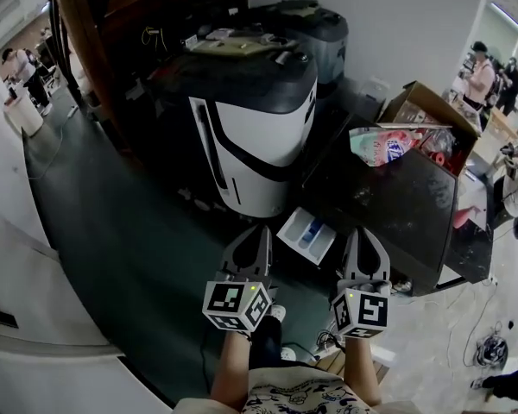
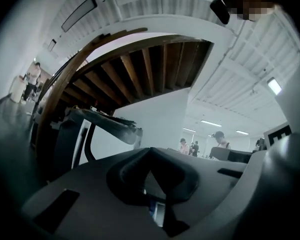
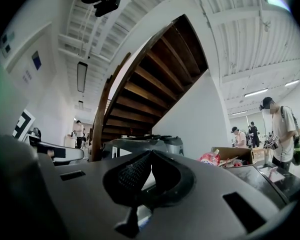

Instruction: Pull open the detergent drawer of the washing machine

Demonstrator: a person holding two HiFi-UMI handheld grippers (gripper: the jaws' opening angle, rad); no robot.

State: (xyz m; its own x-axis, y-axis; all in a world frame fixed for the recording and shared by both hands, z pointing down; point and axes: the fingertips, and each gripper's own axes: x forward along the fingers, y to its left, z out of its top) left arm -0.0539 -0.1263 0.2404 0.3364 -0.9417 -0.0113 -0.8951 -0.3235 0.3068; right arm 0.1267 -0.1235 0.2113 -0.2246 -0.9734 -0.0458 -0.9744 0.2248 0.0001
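The dark washing machine point(image 1: 388, 201) stands at the right of the head view. Its white detergent drawer point(image 1: 307, 235), with a blue compartment inside, sticks out from the machine's near left side. Both grippers are held level just in front of it, apart from it. My left gripper point(image 1: 261, 229) sits to the drawer's left with its jaws pressed together and nothing between them point(image 2: 149, 150). To the drawer's right, my right gripper point(image 1: 360, 231) also has its jaw tips meeting on nothing point(image 3: 151, 153). A sliver of the drawer point(image 2: 158, 212) shows below the left jaws.
A white and black appliance point(image 1: 255, 141) stands behind the drawer, another dark machine point(image 1: 315, 28) beyond it. A cardboard box point(image 1: 427, 110) and a pink pouch point(image 1: 380, 143) sit on the washing machine's far side. A wooden staircase point(image 3: 155, 79) rises behind. People stand at the back right point(image 1: 482, 72).
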